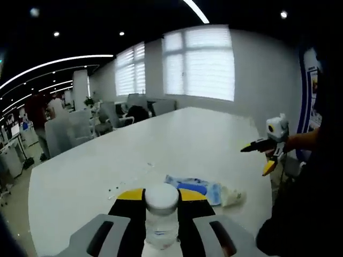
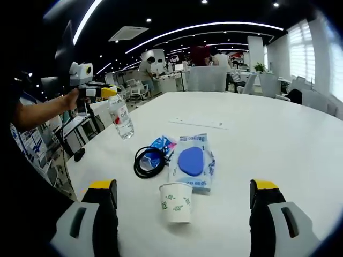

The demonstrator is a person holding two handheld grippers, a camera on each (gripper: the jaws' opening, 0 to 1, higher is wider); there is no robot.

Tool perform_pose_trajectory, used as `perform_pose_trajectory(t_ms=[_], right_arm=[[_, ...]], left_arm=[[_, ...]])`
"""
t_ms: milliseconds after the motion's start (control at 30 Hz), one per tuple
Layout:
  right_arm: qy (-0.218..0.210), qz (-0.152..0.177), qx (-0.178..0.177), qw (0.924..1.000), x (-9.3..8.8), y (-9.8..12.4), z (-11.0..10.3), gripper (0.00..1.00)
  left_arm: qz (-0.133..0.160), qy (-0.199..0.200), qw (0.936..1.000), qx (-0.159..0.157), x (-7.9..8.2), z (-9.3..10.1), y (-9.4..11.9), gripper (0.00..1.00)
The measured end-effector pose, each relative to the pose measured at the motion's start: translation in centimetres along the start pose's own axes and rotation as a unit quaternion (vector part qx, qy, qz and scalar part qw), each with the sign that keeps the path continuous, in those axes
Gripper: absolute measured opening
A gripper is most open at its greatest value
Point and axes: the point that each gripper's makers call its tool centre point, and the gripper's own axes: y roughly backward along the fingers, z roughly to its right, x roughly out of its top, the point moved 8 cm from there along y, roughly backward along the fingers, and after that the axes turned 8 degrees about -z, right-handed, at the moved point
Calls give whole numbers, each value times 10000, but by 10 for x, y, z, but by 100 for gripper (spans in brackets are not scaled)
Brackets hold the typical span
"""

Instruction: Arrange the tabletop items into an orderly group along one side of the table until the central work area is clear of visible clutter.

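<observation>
My left claw (image 2: 111,92) is clamped on the plastic water bottle (image 2: 121,117); in the right gripper view it hangs in the air at the left of the frame, above the tabletop (image 2: 278,134) edge, gripped up at its cap end. In the left gripper view the same bottle (image 1: 161,213) stands between my jaws at bottom centre, white cap toward the camera. It looks clear and thin-walled, so I judge it light but easily squashed and a bit slick; the stiffer neck is the sensible place to hold it.

My right claw (image 2: 182,211) has its jaws wide apart, holding nothing. Between them, low in the frame, stands a paper cup (image 2: 176,202), upright and open-topped. It should be very light and easy to crush or tip, so I would close gently around the middle of its wall.

Just beyond it lies a soft wipes pack (image 2: 191,161) with a blue lid, floppy, best pinched at an edge. Touching its left side is a small blue packet (image 2: 161,145) and a coiled black cable (image 2: 149,160), limp and likely to uncoil; I would take it across the bundled loops.
</observation>
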Motion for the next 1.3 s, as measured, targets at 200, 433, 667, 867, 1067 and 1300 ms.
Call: perform_pose_trajectory(t_ms=[200,433,667,867,1067,1300], right_arm=[[-48,72,-130,9999,1,1,0,100],[-91,63,-262,9996,-2,1,2,100],[-142,83,-346,9993,-3,-2,2,100],[-144,-35,-320,9994,-6,-9,-1,100],[-115,-128,-310,9994,-6,-14,-1,100],[-102,-172,-328,9993,-6,-17,-2,100]], left_arm=[[-81,-5,9997,-243,-2,-21,-20,17],[-391,-81,9985,-362,-19,-47,-43,17],[-531,-38,9981,-296,-34,-64,-49,17],[-617,-88,9977,-257,-41,-73,-50,17],[-684,-147,9972,-263,-51,-81,-54,17],[-736,-88,9966,-347,-59,-88,-50,18]])
